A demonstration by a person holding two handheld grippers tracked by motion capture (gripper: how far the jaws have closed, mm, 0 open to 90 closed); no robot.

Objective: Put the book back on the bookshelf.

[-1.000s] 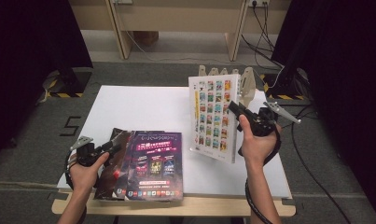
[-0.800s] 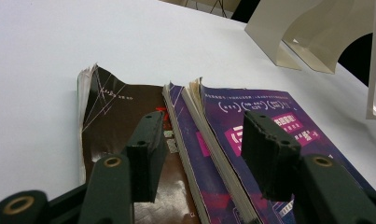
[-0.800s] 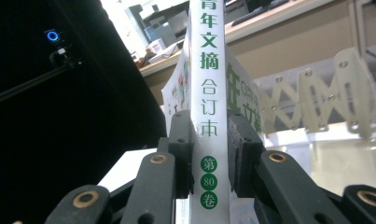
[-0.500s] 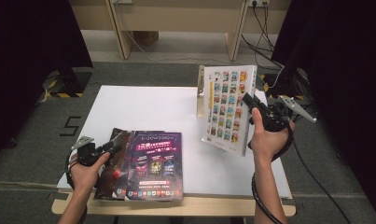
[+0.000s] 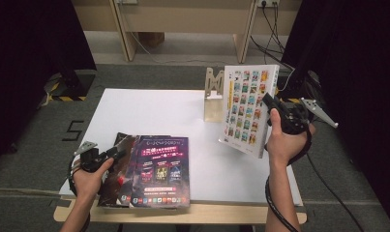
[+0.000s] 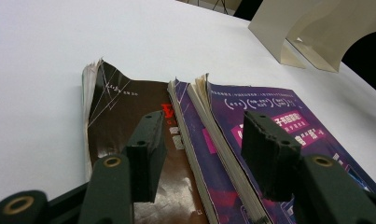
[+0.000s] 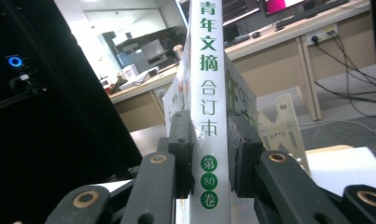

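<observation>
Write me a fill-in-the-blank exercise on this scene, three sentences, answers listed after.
1. The right gripper is clamped on the ____ of the white book.
2. The left gripper hovers with open jaws over the ____ books lying flat.
3. The metal bookend stands on the ____ table.

Answers: spine; purple; white

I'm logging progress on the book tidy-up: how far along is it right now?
Early stage. Nothing looks finished: no book stands at the metal bookend yet. In hand: the right tool clamps the spine of the white book, lifted upright beside the bookend. Left: the purple book and the brown book lie flat, with the left tool open over them.
</observation>
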